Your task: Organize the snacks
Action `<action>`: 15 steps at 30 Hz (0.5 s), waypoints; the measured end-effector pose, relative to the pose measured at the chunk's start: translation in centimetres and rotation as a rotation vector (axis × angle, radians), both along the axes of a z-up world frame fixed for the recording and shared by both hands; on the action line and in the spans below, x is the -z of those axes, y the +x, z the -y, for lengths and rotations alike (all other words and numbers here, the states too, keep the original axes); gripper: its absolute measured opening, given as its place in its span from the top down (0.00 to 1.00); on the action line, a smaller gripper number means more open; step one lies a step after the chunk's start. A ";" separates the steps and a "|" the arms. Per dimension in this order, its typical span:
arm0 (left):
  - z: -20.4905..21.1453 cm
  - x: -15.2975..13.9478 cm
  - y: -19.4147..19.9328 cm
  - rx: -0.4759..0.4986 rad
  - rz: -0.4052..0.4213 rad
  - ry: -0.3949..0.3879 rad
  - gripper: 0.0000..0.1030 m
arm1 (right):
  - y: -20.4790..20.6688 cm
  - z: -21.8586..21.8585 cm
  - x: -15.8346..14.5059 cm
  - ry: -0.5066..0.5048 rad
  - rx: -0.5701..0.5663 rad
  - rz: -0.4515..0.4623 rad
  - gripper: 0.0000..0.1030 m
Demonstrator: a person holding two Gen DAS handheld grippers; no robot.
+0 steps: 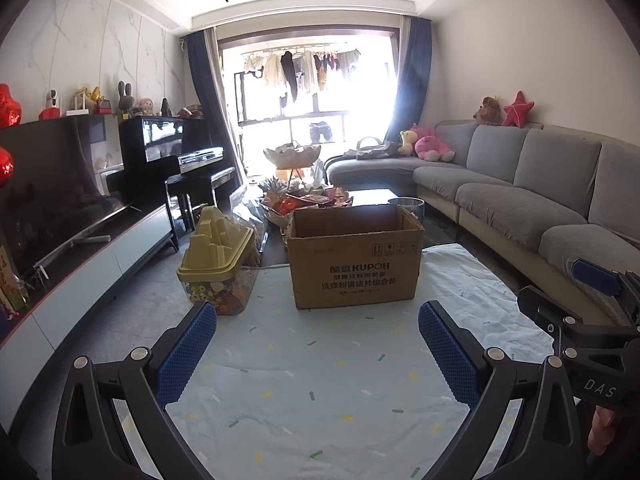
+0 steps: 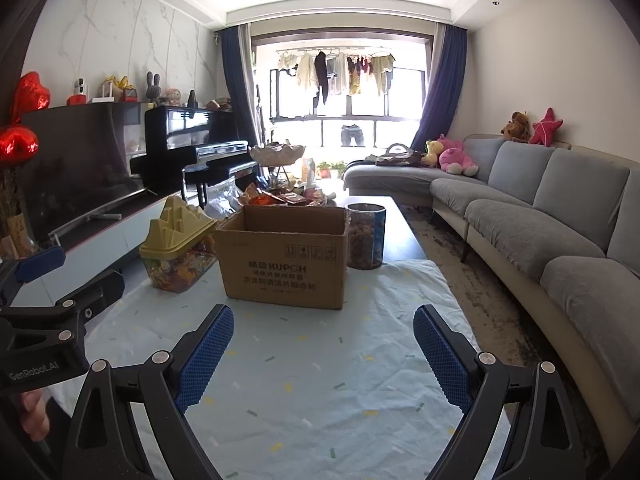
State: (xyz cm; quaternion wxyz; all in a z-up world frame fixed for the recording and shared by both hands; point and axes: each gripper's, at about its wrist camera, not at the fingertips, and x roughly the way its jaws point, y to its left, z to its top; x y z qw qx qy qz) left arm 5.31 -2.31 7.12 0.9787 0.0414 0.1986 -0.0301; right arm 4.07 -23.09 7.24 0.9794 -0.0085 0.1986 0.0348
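An open cardboard box stands on the pale cloth covering the near end of the low table. Left of it sits a clear tub with a yellow castle-shaped lid, full of sweets. A clear jar of brown snacks stands behind the box's right side. Loose snack packets lie piled behind the box. My left gripper and right gripper hover open over the cloth, short of the box, nothing between their fingers.
A tiered white dish stands at the table's far end. A grey sofa runs along the right, a TV cabinet and a black piano along the left. A hand holds the left gripper's handle.
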 end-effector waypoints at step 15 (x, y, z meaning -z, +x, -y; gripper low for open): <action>0.0 0.2 -0.3 0.001 -0.003 -0.002 0.00 | -0.4 0.0 -0.1 0.001 -0.001 -0.001 0.10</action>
